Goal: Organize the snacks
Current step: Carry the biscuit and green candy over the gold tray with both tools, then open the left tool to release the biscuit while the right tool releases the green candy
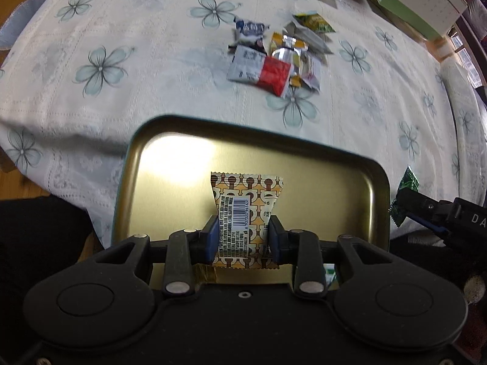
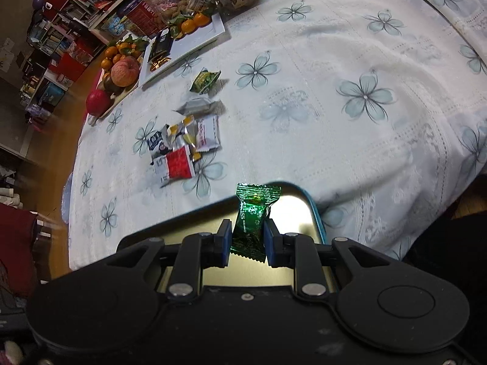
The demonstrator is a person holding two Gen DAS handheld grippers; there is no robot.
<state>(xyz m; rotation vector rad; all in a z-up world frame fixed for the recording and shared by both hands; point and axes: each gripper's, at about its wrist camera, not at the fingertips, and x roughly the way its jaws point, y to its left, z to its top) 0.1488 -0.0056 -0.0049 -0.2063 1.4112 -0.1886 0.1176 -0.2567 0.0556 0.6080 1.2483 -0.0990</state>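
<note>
My left gripper is shut on an orange-and-brown patterned snack packet with a barcode, held over a gold metal tin with a teal rim at the table's near edge. My right gripper is shut on a green foil candy, held over the same tin; it shows at the right of the left wrist view. A pile of loose snack packets lies on the floral tablecloth beyond the tin, also in the right wrist view.
A green box with a calendar stands at the far right. Fruit on a tray, a white plate with oranges and jars line the far edge. Shelves stand beyond the table.
</note>
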